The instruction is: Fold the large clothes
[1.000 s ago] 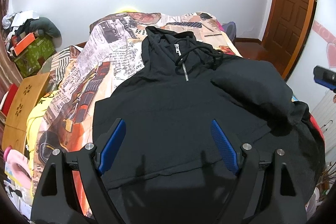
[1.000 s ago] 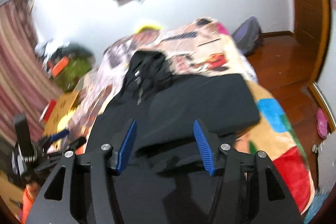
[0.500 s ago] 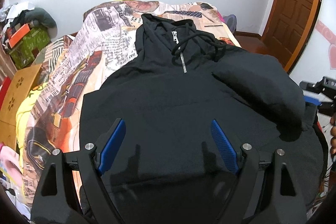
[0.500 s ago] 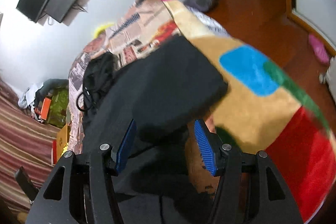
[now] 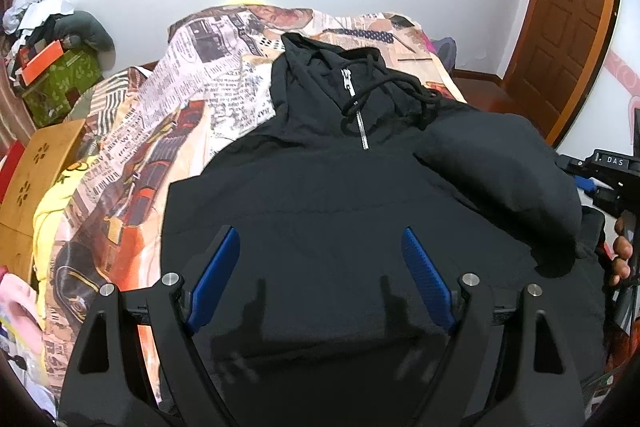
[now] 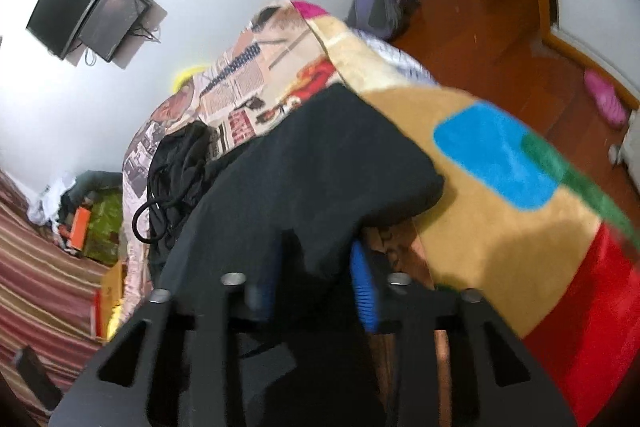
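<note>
The black hoodie [image 5: 320, 211] lies face up on the bed [image 5: 160, 131], hood toward the wall, zipper [image 5: 362, 123] and drawstring [image 5: 384, 95] exposed; relative to the zipper, the garment's body spreads toward the camera and one sleeve [image 5: 500, 171] is already folded inward across the chest on the door side. The left hand-held gripper [image 5: 320, 283] hovers above the hem region with its jaws wide apart and nothing between the blue pads [image 5: 216, 275]; compared with a second ago, it has advanced slightly over the garment, so the hoodie now fills more of its view. The main change is on the other side: the right hand-held gripper [image 6: 316, 287], which one second ago hung open above the folded sleeve, has dropped to the bed edge and now has black fabric [image 6: 316, 187] lying between its fingers — the jaws look narrower than before, but blur and overlapping cloth prevent a firm reading, so whether the grip is closed cannot be told. In the left view this gripper appears at the far edge, beyond the sleeve. Judgement: the sleeve fold on that side is in place and the right unit is likely taking hold of the side edge beneath it for the next lengthwise fold. The sleeve farthest from the door is not visibly folded — expect that step to remain.
</note>
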Tool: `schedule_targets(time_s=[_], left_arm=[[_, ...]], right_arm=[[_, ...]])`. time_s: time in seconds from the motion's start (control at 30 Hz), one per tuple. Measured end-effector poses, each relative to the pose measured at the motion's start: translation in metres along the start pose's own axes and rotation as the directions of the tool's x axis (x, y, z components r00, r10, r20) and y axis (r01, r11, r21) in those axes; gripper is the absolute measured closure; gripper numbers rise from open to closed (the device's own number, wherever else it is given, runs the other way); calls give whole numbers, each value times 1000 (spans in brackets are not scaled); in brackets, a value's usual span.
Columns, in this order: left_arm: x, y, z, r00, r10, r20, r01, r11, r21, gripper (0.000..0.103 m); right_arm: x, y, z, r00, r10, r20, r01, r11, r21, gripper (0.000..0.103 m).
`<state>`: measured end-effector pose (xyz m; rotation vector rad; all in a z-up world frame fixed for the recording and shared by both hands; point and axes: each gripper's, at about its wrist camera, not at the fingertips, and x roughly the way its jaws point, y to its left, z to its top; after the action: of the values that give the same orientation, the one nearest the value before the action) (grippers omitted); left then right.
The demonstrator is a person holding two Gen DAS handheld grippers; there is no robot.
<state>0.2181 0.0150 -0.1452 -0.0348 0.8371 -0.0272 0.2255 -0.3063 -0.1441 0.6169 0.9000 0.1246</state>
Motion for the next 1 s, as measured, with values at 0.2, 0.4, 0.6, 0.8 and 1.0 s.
schedule_targets(time_s=[0.2,0.4,0.6,0.8,1.0], left_arm=[[-23,13,-1,999,8,48,-7,1000,-15,20],[-51,34,-6,995,14,100,-9,999,-52,20],[-74,57,-9,990,36,134,-26,997,-71,20],[-94,84,-20,987,57,148,-42,993,-108,19],[-84,114,-45,998,24,63,-11,979,-202,19]], right_arm=[[-32,45,5,996,62,71,-50,986,-161,90],[-57,115,-4,982,175,74,-142,935,-325,92],[-47,182,-38,967,255,-17,-235,859,-455,93],[-8,227,-90,952,245,-182,-305,790,-532,93],[44,246,-150,932,98,-348,-312,707,-635,93]])
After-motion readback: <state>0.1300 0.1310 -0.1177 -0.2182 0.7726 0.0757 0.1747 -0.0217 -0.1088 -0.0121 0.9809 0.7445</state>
